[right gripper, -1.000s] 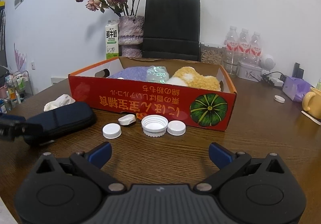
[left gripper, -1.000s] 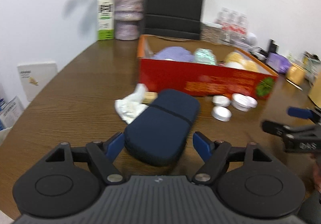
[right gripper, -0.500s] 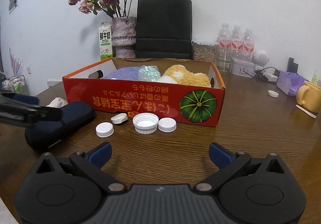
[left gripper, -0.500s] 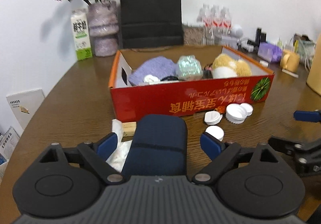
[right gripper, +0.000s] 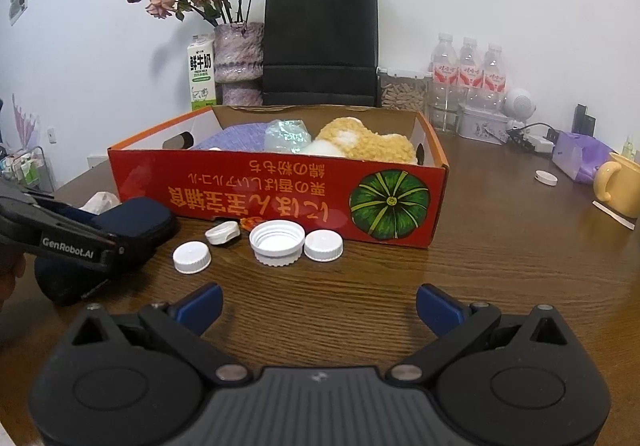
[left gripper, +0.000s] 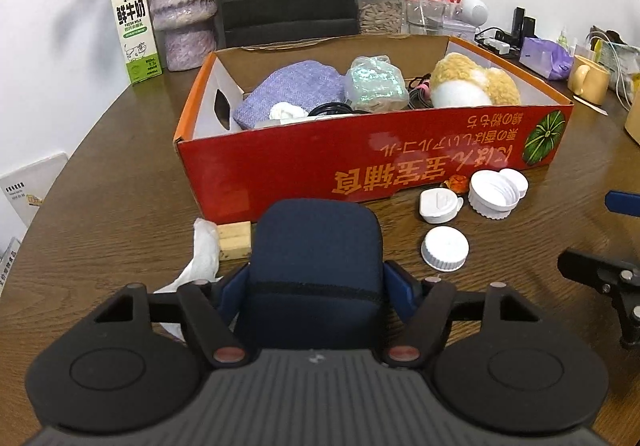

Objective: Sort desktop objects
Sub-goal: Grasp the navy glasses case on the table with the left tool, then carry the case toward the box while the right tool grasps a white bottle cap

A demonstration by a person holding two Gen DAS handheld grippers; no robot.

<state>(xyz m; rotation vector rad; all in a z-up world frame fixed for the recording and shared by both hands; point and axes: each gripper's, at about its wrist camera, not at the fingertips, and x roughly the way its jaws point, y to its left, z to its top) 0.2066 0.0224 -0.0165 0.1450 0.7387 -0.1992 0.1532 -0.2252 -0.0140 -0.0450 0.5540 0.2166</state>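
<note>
**Left gripper closing around the navy case**

The left gripper [left gripper: 316, 290] has its jaws closing on the dark blue zip case [left gripper: 316, 250], which lies flat on the wooden table [left gripper: 120, 206] just in front of the red cardboard box [left gripper: 360, 170]. Both blue pads flank the case's sides and look to be touching it. At 9 o'clock from the case sit a small wooden block [left gripper: 234, 240] and a crumpled white tissue [left gripper: 202, 254]. At 3 o'clock lies a white screw cap [left gripper: 445, 248], with three more white caps [left gripper: 494, 194] toward 1 o'clock, against the box front. The box holds a purple knit item [left gripper: 292, 90], a clear wrapped bundle [left gripper: 376, 84] and a yellow plush toy [left gripper: 472, 84]. The right gripper [right gripper: 318, 306] hovers with its jaws spread wide and nothing between them; the caps lie at its 12 o'clock.
</note>
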